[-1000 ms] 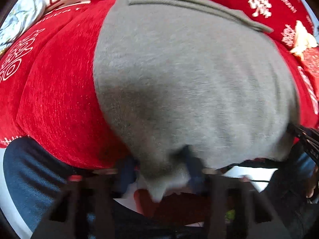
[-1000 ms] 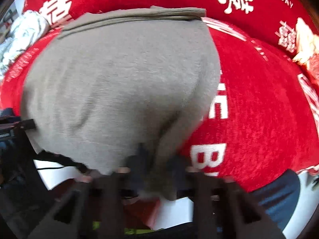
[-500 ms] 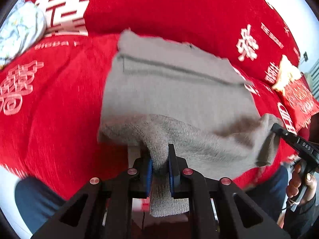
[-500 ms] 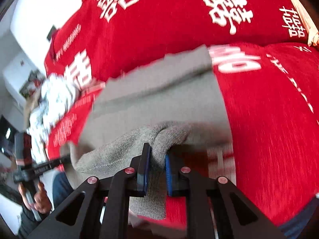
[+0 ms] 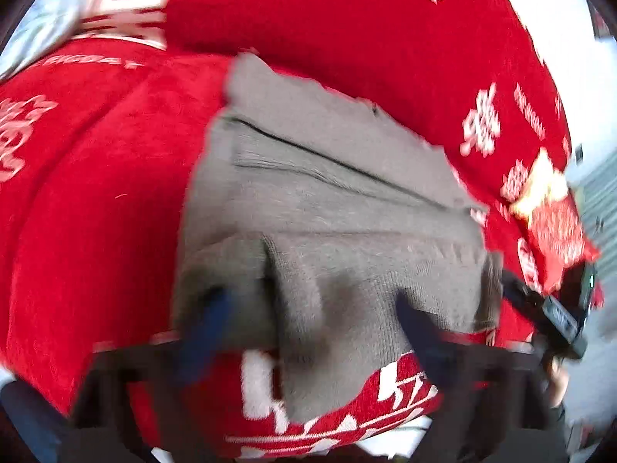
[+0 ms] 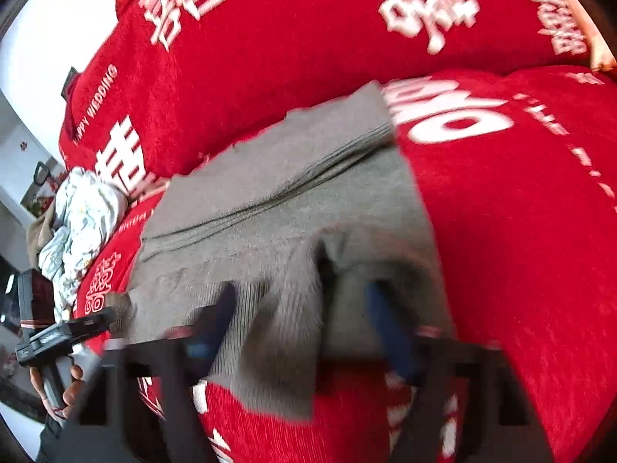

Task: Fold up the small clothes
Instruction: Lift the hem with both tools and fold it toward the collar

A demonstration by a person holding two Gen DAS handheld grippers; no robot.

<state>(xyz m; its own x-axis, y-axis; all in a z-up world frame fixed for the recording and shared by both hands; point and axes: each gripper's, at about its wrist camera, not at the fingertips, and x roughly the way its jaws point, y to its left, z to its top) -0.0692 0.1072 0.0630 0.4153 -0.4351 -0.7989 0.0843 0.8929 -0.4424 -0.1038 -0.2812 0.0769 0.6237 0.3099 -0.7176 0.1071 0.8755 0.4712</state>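
- On the far left, at about nine o'clock in the right wrist view, a crumpled white cloth (image 6: pixel 83 223) lies on the red cover (image 6: pixel 520 239), well apart from the grey sweater (image 6: pixel 277 208).
- Just below it, at eight o'clock, the left gripper (image 6: pixel 112 314) shows from the side, and a hand (image 6: pixel 63 386) holds its handle. Its tip is right at the sweater's left corner.
- In the left wrist view, the left gripper (image 5: pixel 314 332) has its jaws wide apart and opening. The blue pads (image 5: pixel 208 328) sit at seven and five o'clock. A fold of the sweater (image 5: pixel 327 208) hangs between them, but the pads do not press on it.
- The grey sweater lies in the middle of both views, flat on the red cover (image 5: pixel 96 200), with its near edge bunched up and drooping over the front.
- In the right wrist view, the right gripper (image 6: pixel 302 326) also has its jaws apart and opening. A loose flap of sweater hangs between the dark pads (image 6: pixel 385 332), not squeezed.
- At three o'clock in the left wrist view, the right gripper (image 5: pixel 520 293) pokes in at the sweater's right corner.
- The red cover has big white letters (image 6: pixel 420 4) on it.
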